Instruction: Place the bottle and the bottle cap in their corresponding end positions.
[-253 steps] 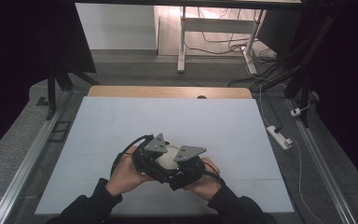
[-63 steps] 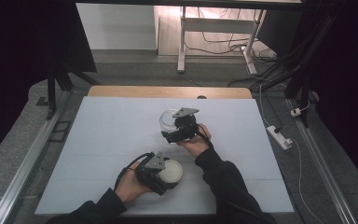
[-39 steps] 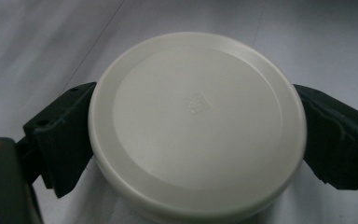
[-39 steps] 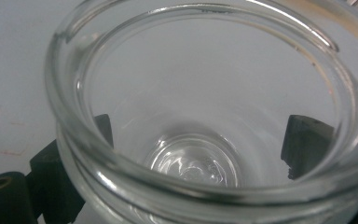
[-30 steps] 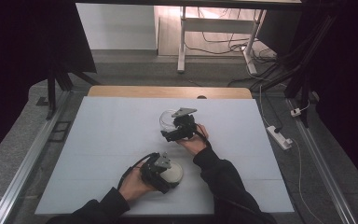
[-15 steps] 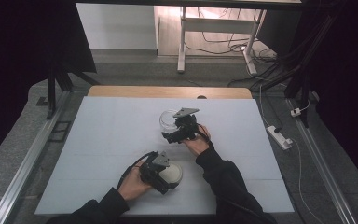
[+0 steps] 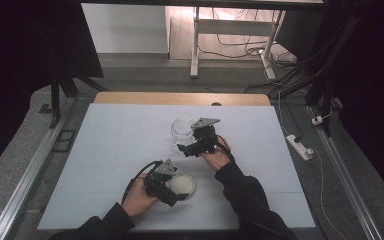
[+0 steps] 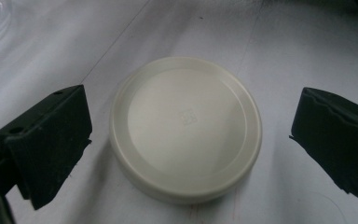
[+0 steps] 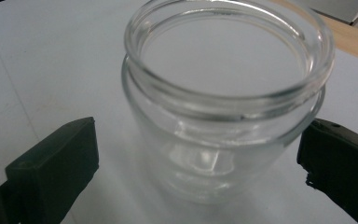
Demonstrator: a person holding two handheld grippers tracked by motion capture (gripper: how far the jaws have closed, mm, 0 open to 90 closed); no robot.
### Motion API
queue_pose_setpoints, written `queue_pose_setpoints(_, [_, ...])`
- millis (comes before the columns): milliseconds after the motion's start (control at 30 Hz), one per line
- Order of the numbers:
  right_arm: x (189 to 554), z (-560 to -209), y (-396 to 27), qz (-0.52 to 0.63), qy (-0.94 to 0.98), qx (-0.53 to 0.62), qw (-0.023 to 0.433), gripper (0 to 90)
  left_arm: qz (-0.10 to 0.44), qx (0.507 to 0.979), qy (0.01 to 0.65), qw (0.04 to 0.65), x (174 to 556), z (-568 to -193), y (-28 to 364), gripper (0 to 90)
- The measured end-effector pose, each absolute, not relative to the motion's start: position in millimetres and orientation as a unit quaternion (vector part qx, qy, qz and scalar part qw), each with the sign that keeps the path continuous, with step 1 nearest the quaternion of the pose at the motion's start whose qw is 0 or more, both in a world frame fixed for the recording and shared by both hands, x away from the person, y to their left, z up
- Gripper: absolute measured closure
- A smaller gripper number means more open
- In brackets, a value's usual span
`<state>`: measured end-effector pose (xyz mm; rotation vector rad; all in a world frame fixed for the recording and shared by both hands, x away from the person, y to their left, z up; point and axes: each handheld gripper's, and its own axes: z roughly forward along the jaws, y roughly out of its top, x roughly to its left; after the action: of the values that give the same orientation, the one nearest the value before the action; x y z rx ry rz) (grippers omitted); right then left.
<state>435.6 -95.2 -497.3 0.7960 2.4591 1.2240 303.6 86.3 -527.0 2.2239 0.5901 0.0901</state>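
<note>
Left gripper view: lid [image 8: 186,128] flat between spread jaws; jar [image 9: 226,93] upright between right's spread jaws.

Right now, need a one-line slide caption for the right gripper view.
Open hand-held gripper straddling an upright, empty clear glass jar with no lid, on the white table.

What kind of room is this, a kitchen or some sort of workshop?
Most likely a lab or recording studio, not a kitchen. The pale table is ringed by black curtains, cables trail over the floor behind, and a power strip lies beside it.
</note>
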Motion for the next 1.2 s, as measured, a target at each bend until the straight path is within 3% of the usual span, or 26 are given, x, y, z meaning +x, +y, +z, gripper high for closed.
queue_pose_setpoints(1200, [356, -493, -138, 0.423, 0.86, 0.261, 0.113, 0.0, 0.042, 0.861, 0.324, 0.391, 276, -520, 171, 0.0])
